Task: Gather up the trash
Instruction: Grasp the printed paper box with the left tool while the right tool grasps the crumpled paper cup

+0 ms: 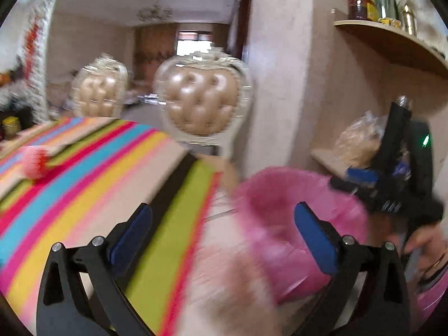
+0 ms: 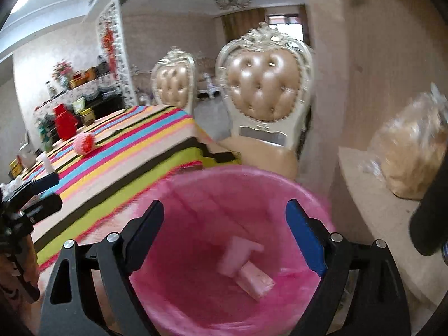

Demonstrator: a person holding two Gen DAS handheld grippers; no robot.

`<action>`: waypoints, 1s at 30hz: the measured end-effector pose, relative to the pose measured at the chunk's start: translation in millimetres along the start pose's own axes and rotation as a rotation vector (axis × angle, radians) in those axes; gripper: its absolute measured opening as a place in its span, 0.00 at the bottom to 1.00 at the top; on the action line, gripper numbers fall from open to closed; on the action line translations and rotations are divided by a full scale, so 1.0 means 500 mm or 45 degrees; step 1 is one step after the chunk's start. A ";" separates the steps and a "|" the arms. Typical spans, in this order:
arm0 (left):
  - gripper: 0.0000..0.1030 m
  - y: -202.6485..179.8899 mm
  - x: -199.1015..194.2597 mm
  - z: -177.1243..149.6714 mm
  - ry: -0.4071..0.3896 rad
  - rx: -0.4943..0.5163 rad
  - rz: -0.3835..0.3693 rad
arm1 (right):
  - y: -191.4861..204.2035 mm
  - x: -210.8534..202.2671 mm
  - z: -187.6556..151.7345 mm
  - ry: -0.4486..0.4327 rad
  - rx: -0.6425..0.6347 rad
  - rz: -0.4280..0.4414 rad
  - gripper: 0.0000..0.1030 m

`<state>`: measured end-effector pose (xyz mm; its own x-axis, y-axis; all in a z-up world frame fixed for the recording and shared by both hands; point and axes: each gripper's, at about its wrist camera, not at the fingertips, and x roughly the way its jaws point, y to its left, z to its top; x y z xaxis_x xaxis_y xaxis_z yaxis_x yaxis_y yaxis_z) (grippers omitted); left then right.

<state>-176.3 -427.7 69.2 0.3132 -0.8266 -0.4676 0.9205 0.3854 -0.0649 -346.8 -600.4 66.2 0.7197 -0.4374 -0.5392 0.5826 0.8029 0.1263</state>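
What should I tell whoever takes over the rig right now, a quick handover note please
Left gripper: open, empty, beside the bin.
Right gripper: open, empty, over the pink-lined bin.
Done: two pale pieces of trash lie at the bottom of the bin.
Left: a pink and red ball-like item sits on the striped tablecloth; check whether it is trash. Other clutter at the table's far end is too blurred to judge.

Striped-cloth table (image 2: 117,151): pink-red ball (image 2: 84,143), red container (image 2: 65,121), jars at far end.
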 end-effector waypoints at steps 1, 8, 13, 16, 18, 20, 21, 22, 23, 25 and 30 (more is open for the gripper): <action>0.96 0.017 -0.024 -0.011 0.004 0.012 0.062 | 0.024 -0.001 0.004 -0.001 -0.021 0.022 0.82; 0.96 0.153 -0.203 -0.109 0.072 0.019 0.509 | 0.269 0.046 0.022 0.024 -0.205 0.287 0.82; 0.96 0.267 -0.354 -0.169 0.084 -0.104 0.860 | 0.460 0.092 0.009 0.107 -0.329 0.473 0.82; 0.96 0.334 -0.435 -0.209 0.093 -0.213 0.976 | 0.569 0.106 -0.006 0.136 -0.451 0.563 0.82; 0.96 0.384 -0.486 -0.241 0.106 -0.302 1.050 | 0.633 0.125 -0.014 0.162 -0.517 0.600 0.82; 0.96 0.438 -0.526 -0.267 0.132 -0.386 1.111 | 0.684 0.143 -0.018 0.190 -0.541 0.631 0.82; 0.96 0.458 -0.539 -0.278 0.146 -0.419 1.136 | 0.715 0.152 -0.023 0.209 -0.548 0.659 0.82; 0.96 0.475 -0.554 -0.287 0.157 -0.452 1.159 | 0.739 0.157 -0.025 0.223 -0.556 0.681 0.82; 0.96 0.504 -0.571 -0.297 0.155 -0.500 1.174 | 0.760 0.162 -0.028 0.234 -0.570 0.701 0.82; 0.96 0.541 -0.580 -0.303 0.138 -0.579 1.174 | 0.815 0.174 -0.036 0.241 -0.616 0.733 0.82; 0.96 0.607 -0.556 -0.287 0.148 -0.683 1.168 | 0.873 0.195 -0.036 0.250 -0.604 0.743 0.82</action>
<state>-17.6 -22.0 53.0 0.7834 -0.0954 -0.6142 0.1119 0.9937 -0.0116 -29.3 -284.9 53.7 0.7543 0.1534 -0.6383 -0.1258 0.9881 0.0888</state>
